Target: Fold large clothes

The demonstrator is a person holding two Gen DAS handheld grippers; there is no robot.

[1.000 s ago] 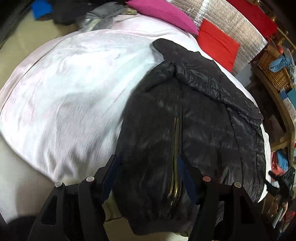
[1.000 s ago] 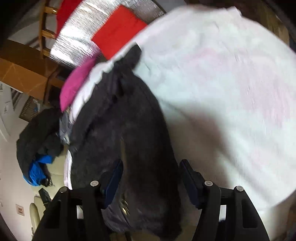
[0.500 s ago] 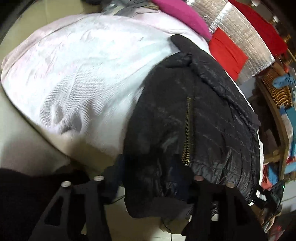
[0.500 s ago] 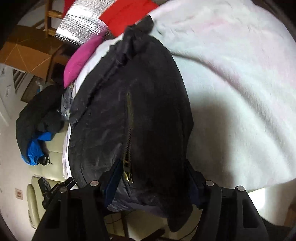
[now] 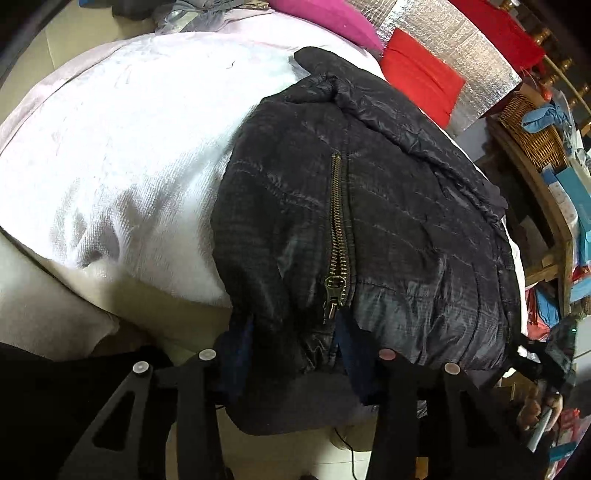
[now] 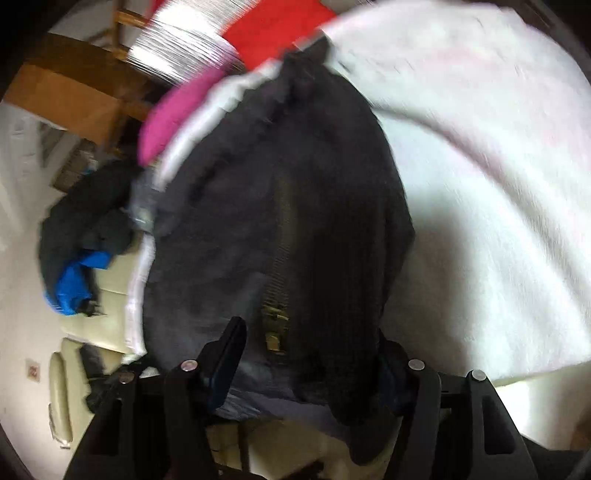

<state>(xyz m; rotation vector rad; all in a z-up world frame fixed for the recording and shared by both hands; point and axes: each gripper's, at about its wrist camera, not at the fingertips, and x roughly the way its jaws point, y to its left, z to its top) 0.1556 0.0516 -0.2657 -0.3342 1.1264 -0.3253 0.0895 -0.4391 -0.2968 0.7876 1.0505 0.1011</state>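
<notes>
A black quilted jacket (image 5: 388, 229) with a brass zipper (image 5: 338, 229) lies on a white bedspread (image 5: 129, 147), its hem hanging over the near edge. My left gripper (image 5: 293, 336) is at that hem just left of the zipper pull. Its jaws are closing, and the blue pads dig into the bunched fabric. In the blurred right wrist view the same jacket (image 6: 295, 221) fills the middle. My right gripper (image 6: 308, 358) stands wide around its hem and a zipper pull; the left pad is bare and the right finger is hidden behind cloth.
A pink cushion (image 5: 325, 18), a red cushion (image 5: 421, 74) and silver foil lie at the bed's far end. A wooden shelf with a wicker basket (image 5: 532, 125) stands on the right. A dark heap of clothes with blue (image 6: 81, 258) lies on a cream sofa.
My left gripper has come down onto the jacket's hem and its jaws have narrowed around the fabric. The right gripper has moved closer to the hem, its jaws as wide as before.
</notes>
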